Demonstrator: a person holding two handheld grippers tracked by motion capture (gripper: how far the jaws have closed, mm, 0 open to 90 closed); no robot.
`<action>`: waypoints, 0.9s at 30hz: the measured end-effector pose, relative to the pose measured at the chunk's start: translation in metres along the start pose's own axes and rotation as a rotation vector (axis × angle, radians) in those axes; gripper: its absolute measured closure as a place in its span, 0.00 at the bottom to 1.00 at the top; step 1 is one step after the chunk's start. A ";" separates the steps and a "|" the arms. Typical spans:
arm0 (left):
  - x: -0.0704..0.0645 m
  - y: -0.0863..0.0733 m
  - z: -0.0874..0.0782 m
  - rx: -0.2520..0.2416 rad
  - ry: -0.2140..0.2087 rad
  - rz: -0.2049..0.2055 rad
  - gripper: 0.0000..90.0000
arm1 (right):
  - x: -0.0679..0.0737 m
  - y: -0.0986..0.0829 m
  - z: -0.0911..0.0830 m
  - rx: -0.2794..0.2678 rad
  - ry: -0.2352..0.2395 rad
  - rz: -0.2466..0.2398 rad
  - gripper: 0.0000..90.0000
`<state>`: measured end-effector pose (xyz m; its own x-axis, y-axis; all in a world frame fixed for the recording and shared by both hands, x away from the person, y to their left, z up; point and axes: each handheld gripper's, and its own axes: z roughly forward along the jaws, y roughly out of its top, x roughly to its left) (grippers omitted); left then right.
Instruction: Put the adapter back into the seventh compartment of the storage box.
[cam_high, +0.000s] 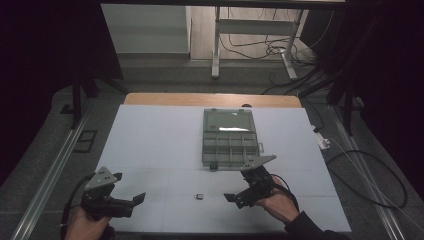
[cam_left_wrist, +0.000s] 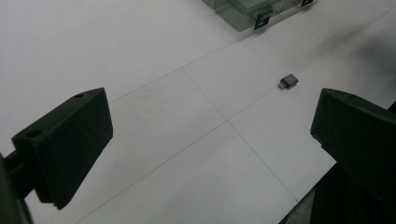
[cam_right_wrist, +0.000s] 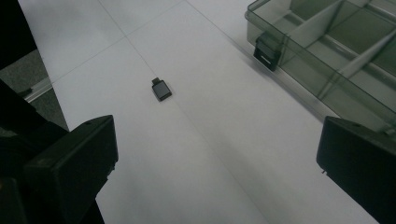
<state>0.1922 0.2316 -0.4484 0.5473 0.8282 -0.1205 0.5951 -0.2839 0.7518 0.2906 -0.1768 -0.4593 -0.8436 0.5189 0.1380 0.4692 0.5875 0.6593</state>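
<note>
Dark grey, small and rectangular, the adapter-like plug (cam_high: 199, 196) lies flat on the white tabletop sheet (cam_high: 160, 145), near its front edge and about midway between the two grippers. It rests on bare sheet, well apart from the open translucent grey compartment box (cam_high: 230, 139), which sits toward the far edge.

Right gripper (cam_high: 235, 196): jaws spread wide, nothing held, tips pointing left toward the plug. Left gripper (cam_high: 134, 200): jaws equally wide, empty, tips pointing right.

Relation that matters: the plug sits closer to the right gripper's tips than to the left's. In the right gripper view the plug (cam_right_wrist: 161, 89) lies ahead and left of centre, its long axis slanted across the jaw line, metal end away.

Judgement: right hand is better placed; a small wrist turn would square the jaws.
</note>
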 end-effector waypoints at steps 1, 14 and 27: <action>0.000 0.000 0.000 0.000 -0.001 -0.001 0.00 | 0.001 0.001 0.004 0.009 0.001 -0.004 0.00; 0.000 0.000 0.000 0.001 -0.005 0.001 0.00 | 0.016 0.013 0.038 0.086 0.014 -0.063 0.00; 0.001 0.000 0.000 0.002 -0.012 0.003 0.00 | 0.030 0.026 0.064 0.165 0.024 -0.120 0.00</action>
<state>0.1926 0.2323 -0.4485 0.5566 0.8211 -0.1261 0.5945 -0.2877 0.7509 0.2945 -0.1063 -0.4848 -0.9012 0.4252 0.0841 0.3995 0.7393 0.5420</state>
